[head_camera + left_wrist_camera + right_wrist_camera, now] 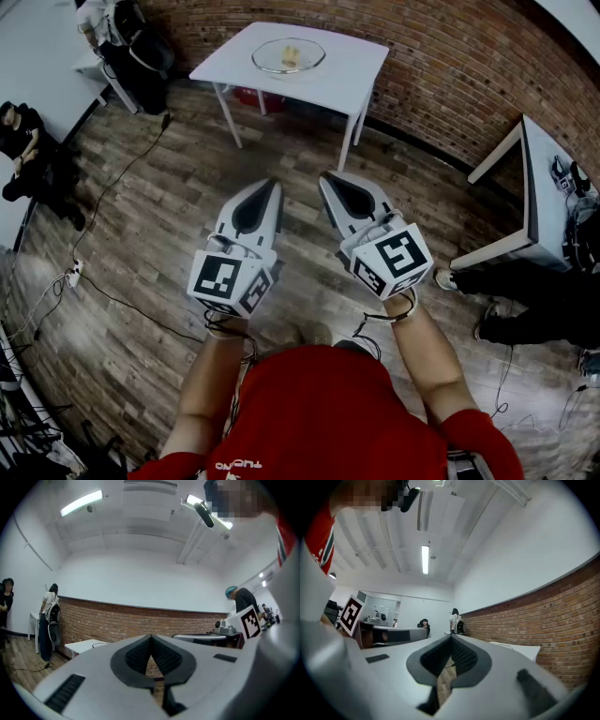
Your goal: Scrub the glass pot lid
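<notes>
The glass pot lid (289, 54) lies on a small white table (352, 66) by the brick wall, with a yellowish piece showing at its middle. Both grippers hang side by side over the wooden floor, well short of that table. My left gripper (274, 186) is shut with nothing in it; in the left gripper view its jaws (151, 637) meet tip to tip. My right gripper (326, 178) is likewise shut and empty, its pads closed together (451, 639). The white table edge (86, 645) shows low in the left gripper view.
A second white table (548, 183) stands at the right, with a seated person's legs (525, 300) beside it. Cables (103, 291) trail across the floor at the left. Bags and dark gear (136, 56) sit at the far left by the wall.
</notes>
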`<state>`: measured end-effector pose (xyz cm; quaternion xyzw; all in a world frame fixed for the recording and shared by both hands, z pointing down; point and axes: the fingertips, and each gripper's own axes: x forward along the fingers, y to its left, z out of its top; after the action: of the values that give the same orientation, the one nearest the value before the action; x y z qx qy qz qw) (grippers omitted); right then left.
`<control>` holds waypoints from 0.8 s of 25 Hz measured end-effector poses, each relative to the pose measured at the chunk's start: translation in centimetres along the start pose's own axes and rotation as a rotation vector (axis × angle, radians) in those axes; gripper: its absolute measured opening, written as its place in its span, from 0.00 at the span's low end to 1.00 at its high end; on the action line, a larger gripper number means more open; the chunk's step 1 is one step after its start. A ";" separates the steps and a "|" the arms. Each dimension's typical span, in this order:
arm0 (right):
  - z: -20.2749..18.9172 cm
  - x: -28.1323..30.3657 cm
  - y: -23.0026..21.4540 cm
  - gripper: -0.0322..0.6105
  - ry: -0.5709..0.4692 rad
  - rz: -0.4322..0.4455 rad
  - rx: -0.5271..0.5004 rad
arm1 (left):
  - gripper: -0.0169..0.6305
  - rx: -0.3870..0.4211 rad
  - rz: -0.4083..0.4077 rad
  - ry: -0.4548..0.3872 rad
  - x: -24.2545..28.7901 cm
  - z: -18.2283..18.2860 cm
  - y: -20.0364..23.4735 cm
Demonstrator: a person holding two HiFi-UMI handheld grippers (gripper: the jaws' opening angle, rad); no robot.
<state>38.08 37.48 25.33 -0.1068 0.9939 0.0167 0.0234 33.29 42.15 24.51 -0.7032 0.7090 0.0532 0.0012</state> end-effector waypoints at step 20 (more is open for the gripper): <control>-0.1 2.2 -0.7 0.10 -0.021 -0.011 0.026 | 0.05 -0.010 0.008 -0.001 0.5 0.1 2.7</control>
<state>36.11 36.31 25.26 -0.1118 0.9931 0.0049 0.0355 30.55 41.72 24.58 -0.7002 0.7117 0.0574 -0.0022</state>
